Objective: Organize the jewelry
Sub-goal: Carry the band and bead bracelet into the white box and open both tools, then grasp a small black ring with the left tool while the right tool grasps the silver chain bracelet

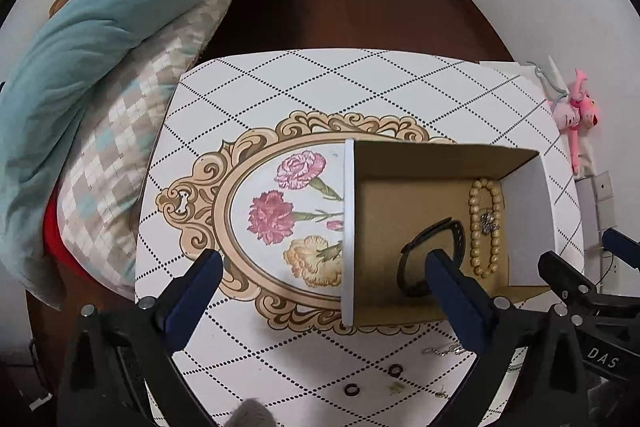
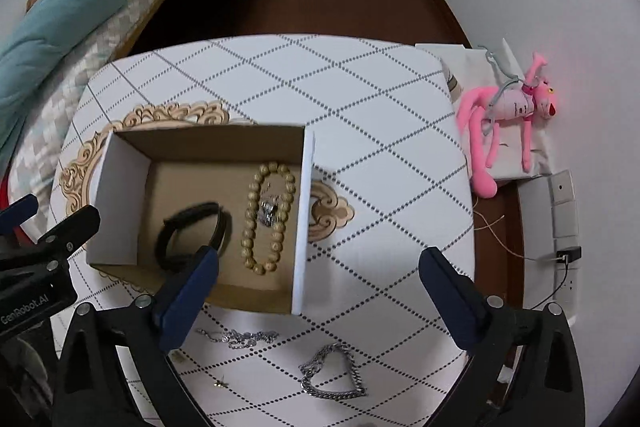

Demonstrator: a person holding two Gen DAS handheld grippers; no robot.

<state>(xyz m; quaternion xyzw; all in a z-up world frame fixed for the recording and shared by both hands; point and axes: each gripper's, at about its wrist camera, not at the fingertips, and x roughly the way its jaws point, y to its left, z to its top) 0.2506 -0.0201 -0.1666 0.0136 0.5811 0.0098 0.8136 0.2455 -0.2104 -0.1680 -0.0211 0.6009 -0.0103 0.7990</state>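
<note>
An open cardboard box [image 1: 400,163] [image 2: 208,143] stands on the patterned table. Inside lie a black band [image 1: 436,251] [image 2: 192,231], a beige bead bracelet [image 1: 486,227] [image 2: 268,219] and a small silver piece [image 2: 269,213]. On the table in front of the box lie a thin silver chain [image 2: 240,338], a heavy silver chain [image 2: 334,375], a small gold stud [image 2: 219,383] and two dark rings [image 1: 352,389] [image 1: 395,370]. My left gripper [image 1: 324,263] is open and empty above the box's left wall. My right gripper [image 2: 320,263] is open and empty above the box's near right corner.
The table [image 1: 320,87] [image 2: 380,147] has a floral oval print. A bed with a teal duvet [image 1: 120,7] lies to the left. A pink plush toy [image 2: 508,115] lies on white paper at the right, by wall sockets and a cable [image 2: 564,255].
</note>
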